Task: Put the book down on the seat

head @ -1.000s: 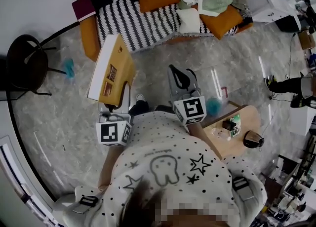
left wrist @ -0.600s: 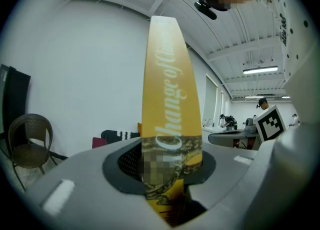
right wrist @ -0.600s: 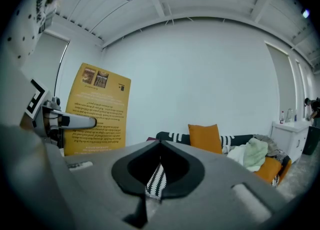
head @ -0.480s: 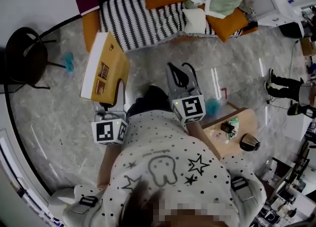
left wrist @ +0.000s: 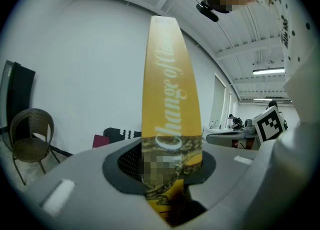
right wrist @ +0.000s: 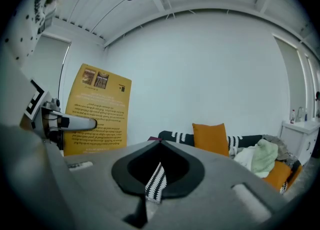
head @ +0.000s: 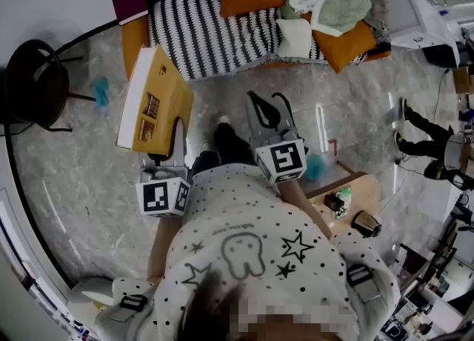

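My left gripper (head: 164, 160) is clamped on the lower edge of the book (head: 152, 98), upright above the floor, short of the seat (head: 215, 32). The right gripper (head: 264, 110) seems closed, empty. I should lower the book flat on the stripes before releasing.

Left claw (left wrist: 170, 176) clamps the book (left wrist: 170, 74); right claw (right wrist: 157, 176) closed, empty.

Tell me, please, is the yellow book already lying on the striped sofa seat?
No, the book is clamped in the left gripper over the floor, clear of the striped seat.
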The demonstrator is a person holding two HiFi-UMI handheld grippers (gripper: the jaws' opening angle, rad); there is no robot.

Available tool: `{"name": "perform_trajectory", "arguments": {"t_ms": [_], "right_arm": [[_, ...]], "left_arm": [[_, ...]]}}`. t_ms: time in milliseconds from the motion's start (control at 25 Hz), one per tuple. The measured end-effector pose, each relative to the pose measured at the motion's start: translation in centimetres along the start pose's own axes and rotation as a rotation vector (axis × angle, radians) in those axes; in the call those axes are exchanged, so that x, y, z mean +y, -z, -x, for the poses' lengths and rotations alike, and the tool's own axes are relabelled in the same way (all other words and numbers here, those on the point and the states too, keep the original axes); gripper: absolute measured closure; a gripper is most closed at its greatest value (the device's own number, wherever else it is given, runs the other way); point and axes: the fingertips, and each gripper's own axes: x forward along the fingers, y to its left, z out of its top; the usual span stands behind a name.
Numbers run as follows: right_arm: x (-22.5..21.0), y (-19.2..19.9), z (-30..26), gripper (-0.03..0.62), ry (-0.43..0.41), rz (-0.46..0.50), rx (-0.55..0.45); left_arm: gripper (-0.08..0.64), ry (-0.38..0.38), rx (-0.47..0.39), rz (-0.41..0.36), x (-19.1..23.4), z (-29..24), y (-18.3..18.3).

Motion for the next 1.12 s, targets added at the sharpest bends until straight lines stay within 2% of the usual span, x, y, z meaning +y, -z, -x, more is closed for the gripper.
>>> {"name": "perform_trajectory", "arguments": {"t_ms": [520,880,1120], "right_arm": [[-6.4,0.0,-4.5,0.592,-0.052,-0.004,0.007],[-8.4,0.8,-5.1,0.592,-0.053,-0.018,0.019],[-8.5,1.2,-6.0,0.592,-0.045,-0.029,0.038]], "left_arm": [[0.416,-0.068,-0.032,0.006,-0.8,-6.9,-0.1],[0.414,-0.068,-0.037,0.007,-1.9,-9.1,-0.7],[0.416,-0.062,-0.021,0.007,-1.0,-9.8,-0.6]]}}
